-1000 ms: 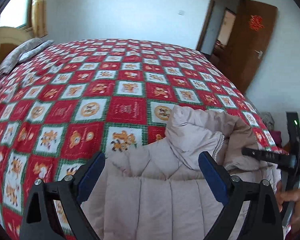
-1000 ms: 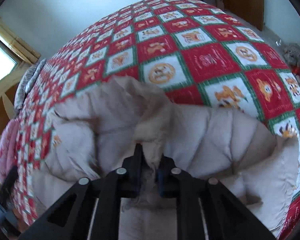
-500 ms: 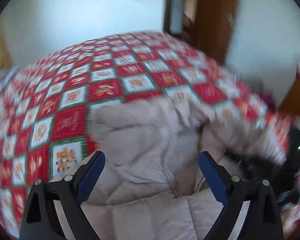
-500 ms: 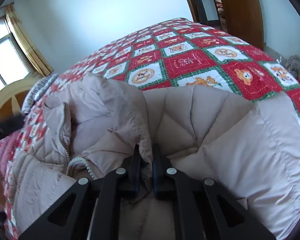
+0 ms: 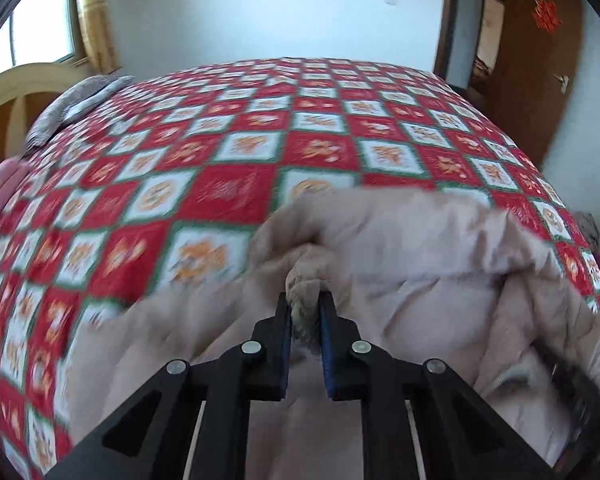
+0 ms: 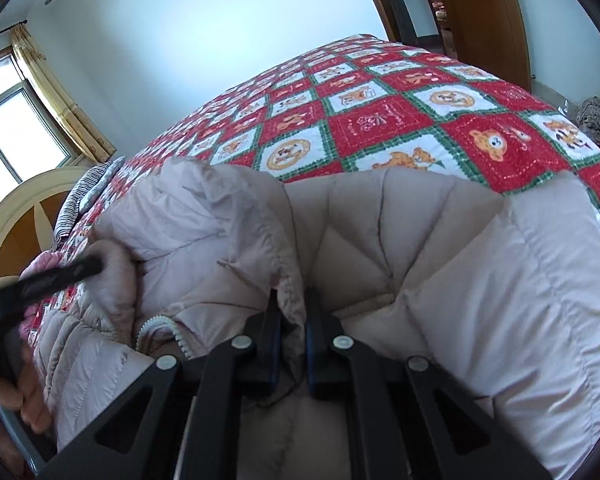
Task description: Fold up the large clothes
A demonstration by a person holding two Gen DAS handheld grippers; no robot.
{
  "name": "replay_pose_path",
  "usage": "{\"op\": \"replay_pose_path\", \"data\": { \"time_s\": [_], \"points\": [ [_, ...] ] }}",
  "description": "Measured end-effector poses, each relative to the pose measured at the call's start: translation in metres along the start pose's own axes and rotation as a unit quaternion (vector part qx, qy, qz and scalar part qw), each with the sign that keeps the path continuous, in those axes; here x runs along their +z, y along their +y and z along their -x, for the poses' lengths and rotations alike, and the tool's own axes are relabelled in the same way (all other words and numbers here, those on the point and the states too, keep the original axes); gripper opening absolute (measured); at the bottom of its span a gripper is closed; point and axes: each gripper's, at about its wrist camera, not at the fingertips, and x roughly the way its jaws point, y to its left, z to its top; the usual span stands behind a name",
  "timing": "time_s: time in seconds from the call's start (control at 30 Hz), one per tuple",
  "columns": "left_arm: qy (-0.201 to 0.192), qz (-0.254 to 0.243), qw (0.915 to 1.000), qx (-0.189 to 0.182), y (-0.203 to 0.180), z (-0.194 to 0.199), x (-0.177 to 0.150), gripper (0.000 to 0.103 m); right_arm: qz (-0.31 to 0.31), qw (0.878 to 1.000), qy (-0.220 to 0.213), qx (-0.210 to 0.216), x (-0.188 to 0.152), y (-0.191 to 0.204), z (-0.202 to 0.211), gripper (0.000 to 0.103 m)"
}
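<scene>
A pale pink puffer jacket (image 5: 420,264) lies at the near edge of a bed with a red, white and green patchwork quilt (image 5: 228,188). My left gripper (image 5: 305,300) is closing, and its blue pads pinch a bunched fold of the jacket between them. In the right wrist view the jacket (image 6: 440,240) is spread with its front zip at the left. My right gripper (image 6: 292,296) is shut on the stitched edge of a front panel. At that view's left edge the left gripper (image 6: 60,274) shows as a dark bar on the cloth, with a person's hand (image 6: 4,392) behind it.
A grey striped pillow (image 5: 72,108) and a curved wooden headboard (image 5: 20,96) are at the bed's far left, with a pink cloth (image 5: 0,192) nearer. A brown door (image 5: 540,60) stands open at the right. A heap of cloth (image 6: 596,120) lies on the floor beyond the bed.
The left gripper's jaws, wide apart before, have come together on a fold of the jacket after moving over it. The right gripper kept its grip and came lower.
</scene>
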Motion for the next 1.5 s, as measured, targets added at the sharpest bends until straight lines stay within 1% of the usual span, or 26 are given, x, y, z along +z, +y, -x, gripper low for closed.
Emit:
{"op": "replay_pose_path", "data": {
  "time_s": [0.1,0.2,0.3,0.4,0.43,0.47,0.53,0.57,0.63,0.7,0.73,0.77,0.8,0.87,0.93,1.03,1.1,1.17,1.23,1.27,1.3,1.33,1.37,1.4,1.43,1.5],
  "points": [
    [0.018,0.046,0.9984,-0.028,0.024,0.003,-0.03,0.013,0.001,1.0,0.0,-0.002,0.0,0.0,-0.001,0.009],
    [0.004,0.078,0.9961,-0.043,0.034,-0.009,-0.051,0.016,0.003,1.0,0.001,-0.005,0.0,0.001,-0.001,0.009],
    [-0.019,0.123,0.9904,-0.059,0.04,-0.018,-0.058,0.016,0.006,1.0,0.002,-0.008,0.001,0.002,-0.001,0.011],
    [-0.032,0.151,0.9849,-0.078,0.046,-0.016,-0.064,0.016,-0.008,1.0,0.0,-0.011,0.004,0.001,0.01,0.012],
    [-0.034,0.161,0.9825,-0.086,0.049,-0.016,-0.064,0.016,-0.018,1.0,-0.018,-0.018,0.006,0.001,0.02,0.013],
    [-0.037,0.169,0.9804,-0.094,0.052,-0.015,-0.065,0.016,-0.03,0.998,-0.059,-0.022,0.011,0.002,0.039,0.021],
    [-0.042,0.177,0.9779,-0.103,0.054,-0.015,-0.065,0.016,-0.029,0.992,-0.12,-0.023,0.029,0.012,0.067,0.022],
    [-0.044,0.177,0.9777,-0.103,0.055,-0.014,-0.065,0.016,-0.016,0.992,-0.12,-0.027,0.042,0.023,0.068,0.022],
    [-0.047,0.178,0.9776,-0.102,0.055,-0.013,-0.065,0.016,0.011,0.995,-0.09,-0.03,0.071,0.046,0.051,0.022],
    [-0.048,0.179,0.9771,-0.105,0.056,-0.013,-0.065,0.016,0.019,0.998,-0.049,-0.025,0.099,0.064,0.017,0.022],
    [-0.049,0.18,0.9768,-0.106,0.056,-0.012,-0.065,0.016,0.02,0.999,-0.027,-0.018,0.107,0.07,0.001,0.022],
    [-0.05,0.18,0.9766,-0.107,0.057,-0.012,-0.066,0.016,0.02,1.0,0.007,-0.011,0.114,0.076,-0.02,0.022],
    [-0.05,0.181,0.9761,-0.109,0.058,-0.013,-0.066,0.016,0.017,0.999,0.032,-0.014,0.115,0.079,-0.035,0.022],
    [-0.049,0.186,0.9746,-0.114,0.061,-0.014,-0.067,0.016,0.017,0.996,0.084,-0.007,0.106,0.084,-0.058,0.022],
    [-0.049,0.19,0.9733,-0.119,0.063,-0.015,-0.068,0.016,0.037,0.991,0.131,-0.013,0.084,0.087,-0.063,0.022],
    [-0.048,0.191,0.973,-0.121,0.063,-0.015,-0.067,0.016,0.078,0.983,0.162,-0.029,0.046,0.078,-0.056,0.019],
    [-0.046,0.187,0.9735,-0.123,0.061,-0.015,-0.066,0.016,0.083,0.985,0.152,-0.016,0.031,0.063,-0.052,0.014],
    [-0.044,0.185,0.9725,-0.135,0.063,-0.012,-0.066,0.016,0.076,0.991,0.107,0.025,0.019,0.048,-0.044,0.012],
    [-0.037,0.157,0.978,-0.133,0.06,0.004,-0.062,0.016,0.057,0.994,0.078,0.051,0.012,0.036,-0.04,0.012],
    [-0.045,0.136,0.9817,-0.125,0.058,0.014,-0.06,0.016,0.063,0.994,0.072,0.049,0.01,0.036,-0.039,0.012],
    [-0.065,0.109,0.9861,-0.107,0.054,0.032,-0.058,0.016,0.072,0.994,0.07,0.042,0.009,0.04,-0.039,0.012],
    [-0.098,0.076,0.9887,-0.084,0.05,0.055,-0.054,0.016,0.083,0.994,0.068,0.033,0.007,0.043,-0.038,0.012],
    [-0.113,0.063,0.988,-0.085,0.048,0.066,-0.05,0.018,0.088,0.993,0.066,0.029,0.007,0.046,-0.037,0.012],
    [-0.122,0.054,0.9861,-0.098,0.046,0.076,-0.042,0.03,0.093,0.993,0.064,0.025,0.006,0.047,-0.036,0.012],
    [-0.124,0.048,0.9845,-0.115,0.042,0.081,-0.028,0.053,0.095,0.993,0.063,0.024,0.005,0.047,-0.036,0.012],
    [-0.114,0.035,0.9837,-0.135,0.028,0.077,0.003,0.077,0.098,0.993,0.064,0.024,0.005,0.048,-0.035,0.012]
  ]
}}
